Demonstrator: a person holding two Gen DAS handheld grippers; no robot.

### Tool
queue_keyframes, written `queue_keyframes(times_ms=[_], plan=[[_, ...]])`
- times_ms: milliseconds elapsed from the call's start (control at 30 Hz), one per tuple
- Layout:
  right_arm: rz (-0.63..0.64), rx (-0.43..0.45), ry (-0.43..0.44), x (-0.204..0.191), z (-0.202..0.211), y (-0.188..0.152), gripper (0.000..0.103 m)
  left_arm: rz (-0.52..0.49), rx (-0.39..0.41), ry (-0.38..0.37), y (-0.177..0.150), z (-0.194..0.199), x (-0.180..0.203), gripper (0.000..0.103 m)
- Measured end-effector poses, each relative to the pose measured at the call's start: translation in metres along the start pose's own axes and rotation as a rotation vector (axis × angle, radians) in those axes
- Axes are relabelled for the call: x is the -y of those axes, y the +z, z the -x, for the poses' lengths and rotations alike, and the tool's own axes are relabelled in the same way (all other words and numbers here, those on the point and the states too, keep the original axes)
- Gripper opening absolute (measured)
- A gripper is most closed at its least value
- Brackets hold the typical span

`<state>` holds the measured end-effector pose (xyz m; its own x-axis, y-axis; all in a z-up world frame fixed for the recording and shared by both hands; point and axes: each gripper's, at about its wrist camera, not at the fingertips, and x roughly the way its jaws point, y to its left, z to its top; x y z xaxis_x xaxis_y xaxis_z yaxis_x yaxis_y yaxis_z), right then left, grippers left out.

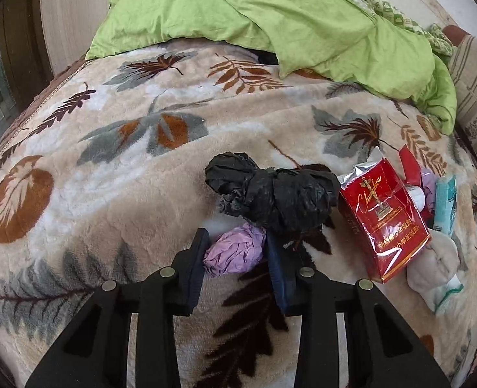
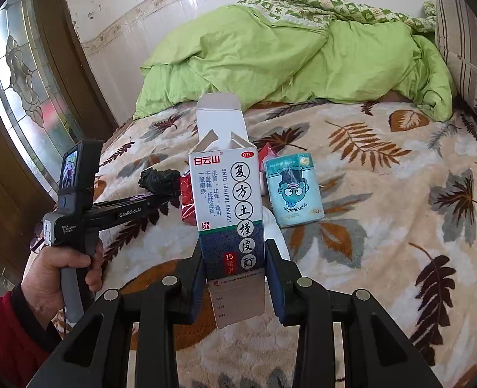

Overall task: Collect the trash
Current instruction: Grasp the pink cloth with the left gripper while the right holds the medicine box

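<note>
In the left wrist view my left gripper (image 1: 235,245) is shut on a crumpled purple paper ball (image 1: 233,252), low on the leaf-patterned blanket (image 1: 141,200). A black plastic bag wad (image 1: 271,190) lies just beyond it, touching. A red cigarette pack (image 1: 384,216) stands to its right. In the right wrist view my right gripper (image 2: 233,255) is shut on an opened white-and-blue medicine box (image 2: 228,207), held upright above the bed. A pale blue tissue pack (image 2: 295,189) lies behind it. The left gripper's body (image 2: 109,213) shows at the left.
A green quilt (image 2: 287,61) is bunched at the head of the bed. A striped cushion (image 2: 465,48) stands at the right. A white cloth wad (image 1: 432,271) and more small litter lie right of the cigarette pack. A glazed wooden door (image 2: 21,90) stands left of the bed.
</note>
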<state>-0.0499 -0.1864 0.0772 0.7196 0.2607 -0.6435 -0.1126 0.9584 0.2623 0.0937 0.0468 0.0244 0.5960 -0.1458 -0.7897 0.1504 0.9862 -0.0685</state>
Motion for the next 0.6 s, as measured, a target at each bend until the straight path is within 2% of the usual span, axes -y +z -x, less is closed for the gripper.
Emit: queue_keyframes(times_ms=[133, 300, 500, 600], plan=[[0.003, 0.007, 0.001, 0.001, 0.004, -0.001, 0.036, -0.016, -0.008, -0.007, -0.010, 0.011, 0.004, 0.034], [0.004, 0.013, -0.004, 0.002, 0.010, -0.004, 0.036, -0.006, -0.028, -0.051, -0.031, 0.034, 0.012, 0.034], [-0.024, 0.046, 0.001, 0.003, 0.034, -0.010, 0.036, 0.088, 0.027, -0.156, -0.053, 0.080, 0.022, 0.034], [-0.028, 0.035, 0.012, 0.002, 0.046, -0.026, 0.036, 0.080, 0.078, -0.164, -0.067, 0.109, 0.036, 0.034]])
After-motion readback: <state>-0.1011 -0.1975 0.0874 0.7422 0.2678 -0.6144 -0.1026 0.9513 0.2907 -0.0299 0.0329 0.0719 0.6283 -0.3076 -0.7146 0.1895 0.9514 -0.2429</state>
